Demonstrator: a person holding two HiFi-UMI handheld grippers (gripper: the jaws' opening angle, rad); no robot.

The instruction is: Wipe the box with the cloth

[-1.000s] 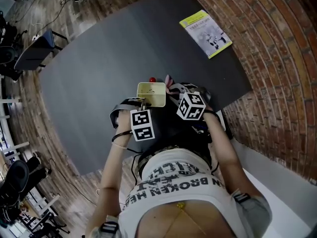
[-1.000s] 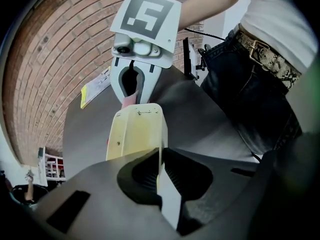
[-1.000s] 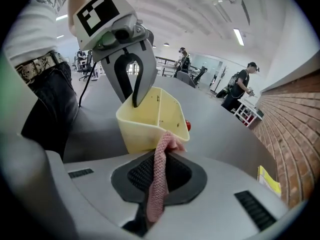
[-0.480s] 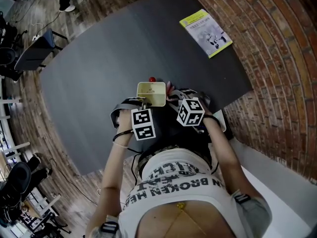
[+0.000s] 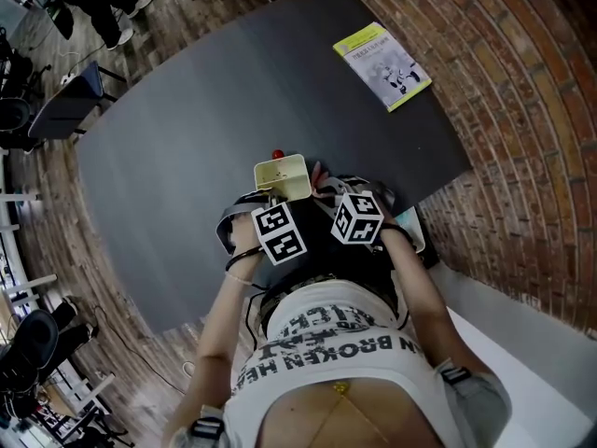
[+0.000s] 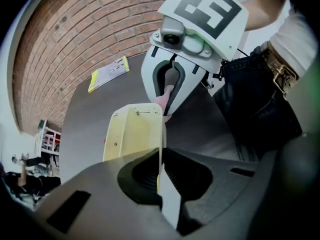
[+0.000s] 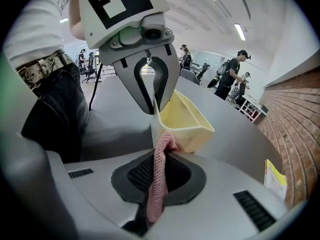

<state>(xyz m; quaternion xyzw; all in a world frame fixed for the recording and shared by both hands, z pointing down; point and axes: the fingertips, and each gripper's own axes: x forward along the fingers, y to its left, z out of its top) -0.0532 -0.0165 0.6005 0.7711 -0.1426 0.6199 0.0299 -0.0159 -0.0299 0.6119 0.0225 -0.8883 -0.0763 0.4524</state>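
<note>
A dark grey table (image 5: pixel 187 138) with a rounded outline stood beside a red brick wall (image 5: pixel 522 110). A person in a white printed top (image 5: pixel 317 343) stood at its near edge with a gripper in each hand. A yellow-green printed booklet (image 5: pixel 383 65) lay flat at the table's far corner, well apart from the work.

The pale yellow open-topped plastic box (image 5: pixel 284 177) was at the near edge, just in front of the person. The left gripper (image 6: pixel 161 181) was clamped on one thin side wall of the box, one jaw inside and one outside. The right gripper (image 7: pixel 157 181) was clenched on a pink knitted cloth (image 7: pixel 161 159), whose free end touched the outside of the box near a corner.

A small red object (image 5: pixel 277 154) lay on the table just beyond the box; its kind could not be made out.
</note>
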